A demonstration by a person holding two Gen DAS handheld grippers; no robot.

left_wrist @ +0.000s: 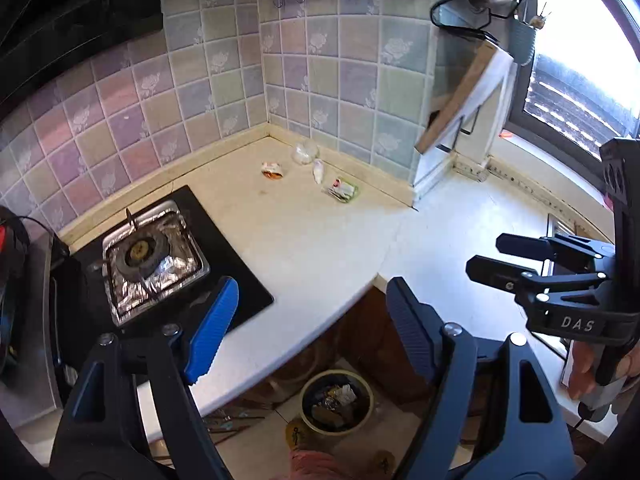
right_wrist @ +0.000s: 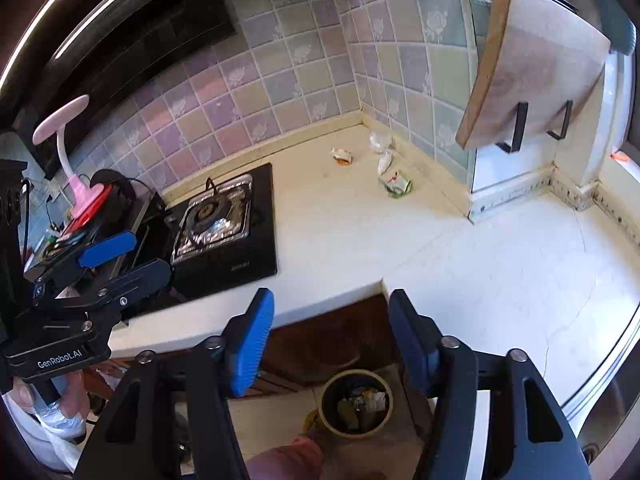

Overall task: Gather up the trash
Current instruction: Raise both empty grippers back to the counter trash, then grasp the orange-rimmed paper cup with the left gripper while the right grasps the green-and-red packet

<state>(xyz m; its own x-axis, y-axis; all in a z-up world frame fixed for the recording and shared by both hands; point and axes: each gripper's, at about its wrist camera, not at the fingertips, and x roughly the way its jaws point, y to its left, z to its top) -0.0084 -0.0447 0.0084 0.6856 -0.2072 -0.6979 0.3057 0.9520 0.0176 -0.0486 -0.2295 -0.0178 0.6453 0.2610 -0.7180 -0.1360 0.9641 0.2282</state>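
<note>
Trash fills the round bin (left_wrist: 337, 402) on the floor, low between the left gripper (left_wrist: 312, 328) fingers, which stand wide apart with nothing between them; the right gripper (right_wrist: 332, 340) is likewise spread and empty, the same bin (right_wrist: 357, 403) just below its gap; beyond the counter (left_wrist: 320, 248) edge, well apart from both grippers, four scraps lie near the tiled corner: a green wrapper (left_wrist: 342, 191), a white twist (left_wrist: 318, 170), a red-and-white wrapper (left_wrist: 272, 169), and what seems a crumpled clear bag (left_wrist: 305, 152), though it is small and washed out; the stove burner (left_wrist: 150, 258) sits to the left.
</note>
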